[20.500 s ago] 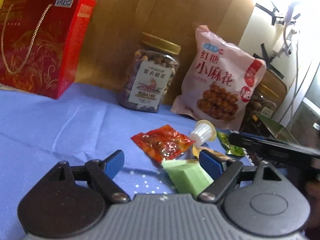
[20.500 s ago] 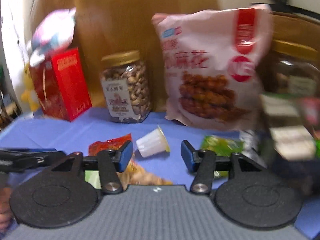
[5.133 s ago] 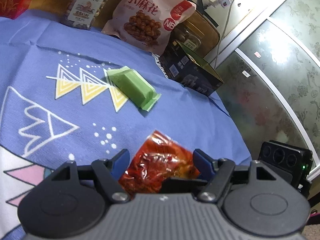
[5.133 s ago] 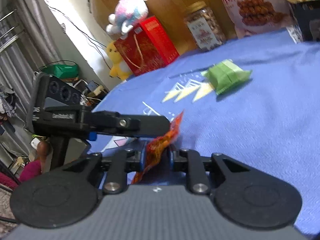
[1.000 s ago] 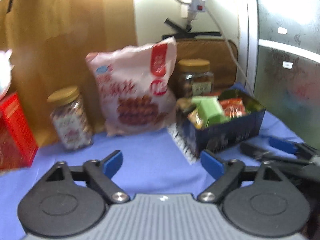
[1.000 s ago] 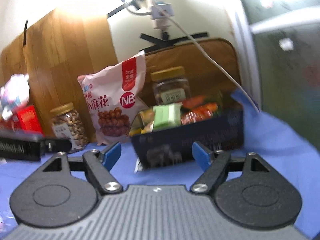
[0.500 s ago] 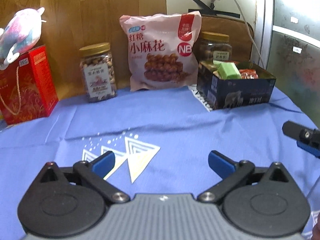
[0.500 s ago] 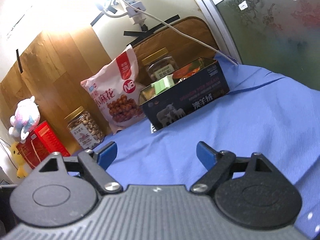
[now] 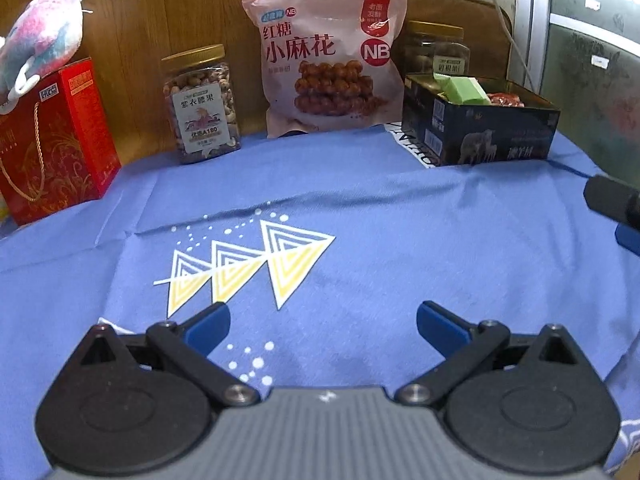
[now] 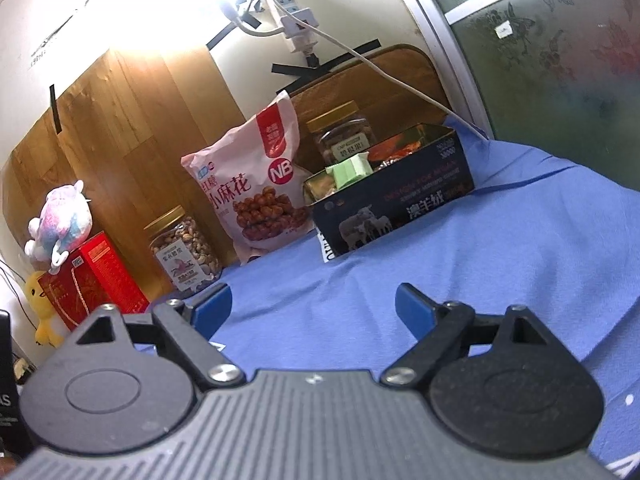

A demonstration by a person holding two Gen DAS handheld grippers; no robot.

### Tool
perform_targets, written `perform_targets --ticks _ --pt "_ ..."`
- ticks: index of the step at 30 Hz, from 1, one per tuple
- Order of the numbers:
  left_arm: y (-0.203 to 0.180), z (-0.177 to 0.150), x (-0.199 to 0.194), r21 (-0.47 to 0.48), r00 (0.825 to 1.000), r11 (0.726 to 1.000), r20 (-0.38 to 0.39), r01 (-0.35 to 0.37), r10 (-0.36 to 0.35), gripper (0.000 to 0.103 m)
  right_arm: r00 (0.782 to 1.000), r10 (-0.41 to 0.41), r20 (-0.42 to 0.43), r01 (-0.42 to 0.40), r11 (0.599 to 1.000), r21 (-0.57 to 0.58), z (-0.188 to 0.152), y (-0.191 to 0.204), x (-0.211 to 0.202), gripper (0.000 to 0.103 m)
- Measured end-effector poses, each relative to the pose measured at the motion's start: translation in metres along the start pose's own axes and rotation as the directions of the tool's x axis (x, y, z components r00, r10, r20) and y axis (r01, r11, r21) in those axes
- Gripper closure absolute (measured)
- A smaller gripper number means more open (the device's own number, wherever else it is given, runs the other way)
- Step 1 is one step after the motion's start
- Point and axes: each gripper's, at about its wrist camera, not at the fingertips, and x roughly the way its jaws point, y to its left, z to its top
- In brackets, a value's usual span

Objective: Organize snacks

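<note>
Both grippers empty over the blue printed cloth on the tabletop: left gripper fingers spread wide with only cloth between them; right gripper fingers also well apart, nothing between them, and they have just been opening a bit further. The snacks sit in the dark rectangular box with the sheep picture at the back right, just beside the pink brown-sugar twist snack bag; a green wrapped packet and a red crinkly packet poke above the rim. No loose snack shows on the cloth in either view, so the sorting looks finished or close to it. Step in hand, as a guess: pull back and check for leftovers. To do it well, keep both sets of fingers clear of the box and the clear nut jar with gold lid, sweep the cameras over the near cloth, don't drag or bunch it. Hard to tell: what lies deeper in the box, hidden by its wall; a second gold-lidded jar is half hidden behind the box; the right gripper shows in the left view only as a dark tip cut off at the edge; the near cloth under both gripper bodies is out of sight.
</note>
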Motion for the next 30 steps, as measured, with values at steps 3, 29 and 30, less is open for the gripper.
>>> perform_targets --ticks 3,29,30 --pt "-0.001 -0.002 0.001 0.01 1.0 1.0 0.004 -0.01 0.01 0.0 1.0 0.001 0.005 -0.001 1.0 -0.012 -0.001 0.003 0.0 0.012" --pt "-0.009 -0.008 -0.013 0.079 0.995 0.996 0.088 -0.045 0.038 0.0 1.0 -0.012 0.016 0.011 0.999 0.032 -0.006 -0.001 -0.002 0.011" --pt "-0.009 -0.008 -0.014 0.075 0.995 0.996 0.091 -0.042 0.035 0.0 1.0 -0.014 0.024 0.013 0.999 0.031 -0.006 0.0 -0.003 0.011"
